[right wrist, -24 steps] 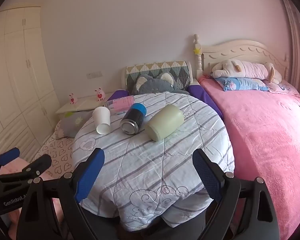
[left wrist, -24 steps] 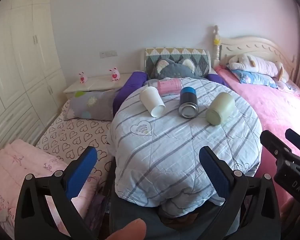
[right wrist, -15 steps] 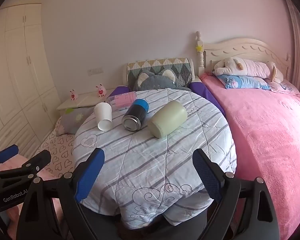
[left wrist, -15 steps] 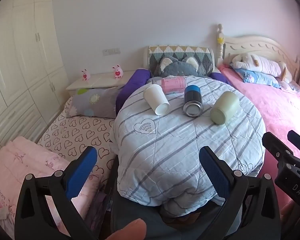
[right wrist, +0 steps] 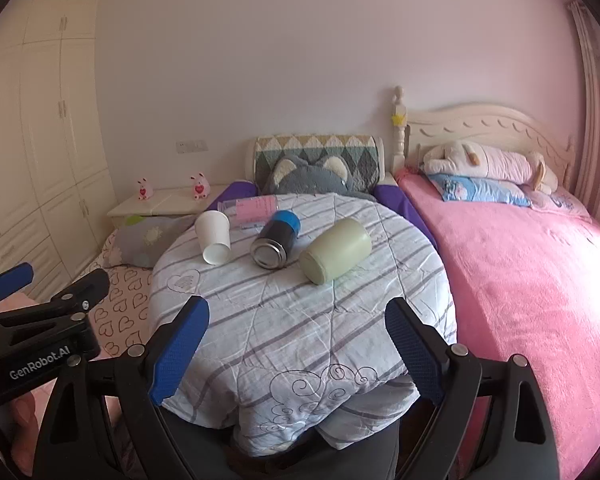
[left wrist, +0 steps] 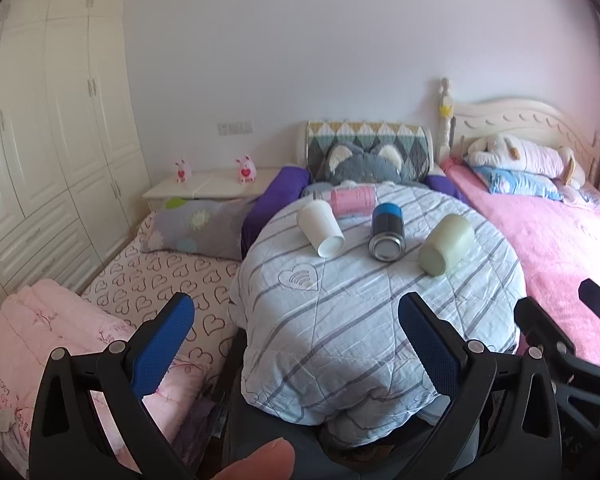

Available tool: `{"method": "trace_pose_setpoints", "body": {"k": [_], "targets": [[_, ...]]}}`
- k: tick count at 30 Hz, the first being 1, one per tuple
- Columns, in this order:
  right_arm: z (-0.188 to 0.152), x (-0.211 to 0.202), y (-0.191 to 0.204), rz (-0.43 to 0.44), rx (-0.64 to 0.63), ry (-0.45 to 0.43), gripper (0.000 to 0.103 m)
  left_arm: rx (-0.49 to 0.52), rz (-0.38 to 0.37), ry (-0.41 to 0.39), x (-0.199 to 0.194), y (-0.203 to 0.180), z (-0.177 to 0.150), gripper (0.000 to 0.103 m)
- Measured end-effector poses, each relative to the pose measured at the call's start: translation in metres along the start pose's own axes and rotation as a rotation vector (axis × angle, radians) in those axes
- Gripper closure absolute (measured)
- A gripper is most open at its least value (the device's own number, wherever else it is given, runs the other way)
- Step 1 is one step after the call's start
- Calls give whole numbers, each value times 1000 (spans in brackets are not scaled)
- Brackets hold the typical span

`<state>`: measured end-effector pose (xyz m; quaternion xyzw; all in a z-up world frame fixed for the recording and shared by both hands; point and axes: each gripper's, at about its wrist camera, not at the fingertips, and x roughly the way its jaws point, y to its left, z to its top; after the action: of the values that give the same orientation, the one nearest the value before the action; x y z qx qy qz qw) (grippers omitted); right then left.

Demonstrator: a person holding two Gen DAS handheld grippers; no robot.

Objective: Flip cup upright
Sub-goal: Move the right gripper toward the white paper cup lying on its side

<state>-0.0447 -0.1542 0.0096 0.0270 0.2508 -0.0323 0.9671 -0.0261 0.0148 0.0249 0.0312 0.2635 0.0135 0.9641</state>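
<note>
Three cups lie on their sides on a round table under a striped quilt (left wrist: 340,320) (right wrist: 300,312): a white paper cup (left wrist: 321,228) (right wrist: 214,237), a dark steel cup with a blue end (left wrist: 387,231) (right wrist: 275,239) and a pale green cup (left wrist: 446,244) (right wrist: 336,250). A pink and clear cup (left wrist: 352,201) (right wrist: 254,207) lies behind them. My left gripper (left wrist: 296,316) is open and empty, near the table's front left. My right gripper (right wrist: 296,320) is open and empty over the table's front edge. Both are well short of the cups.
A pink bed (right wrist: 520,280) with a plush toy runs along the right. A heart-patterned mattress (left wrist: 160,280) and grey pillow lie left. A nightstand (left wrist: 204,188) and cushions stand behind the table. White wardrobes (left wrist: 40,140) line the left wall.
Both views have shifted slightly; the table and cups now sit a little further right in the left wrist view. The cups have not moved. Both grippers stay open.
</note>
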Motion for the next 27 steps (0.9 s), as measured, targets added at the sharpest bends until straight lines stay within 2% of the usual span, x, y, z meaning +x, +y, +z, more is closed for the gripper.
{"method": "trace_pose_setpoints", "body": {"k": [4,12,21,27], "targets": [[4,-11,-7,-21,25,-39,12,-29,-3,-39,-17,6,-4,0],[7,-10,-9,-18,22,-35,12,-28,-4,-45,-23,8,-6,0],[5,-1,-4,-4,14,-13,12,-29,7,-22,-13,10,-6,0],[8,13,1,7,-2,14,12,-35,19,10,8,16,-4,0]]}}
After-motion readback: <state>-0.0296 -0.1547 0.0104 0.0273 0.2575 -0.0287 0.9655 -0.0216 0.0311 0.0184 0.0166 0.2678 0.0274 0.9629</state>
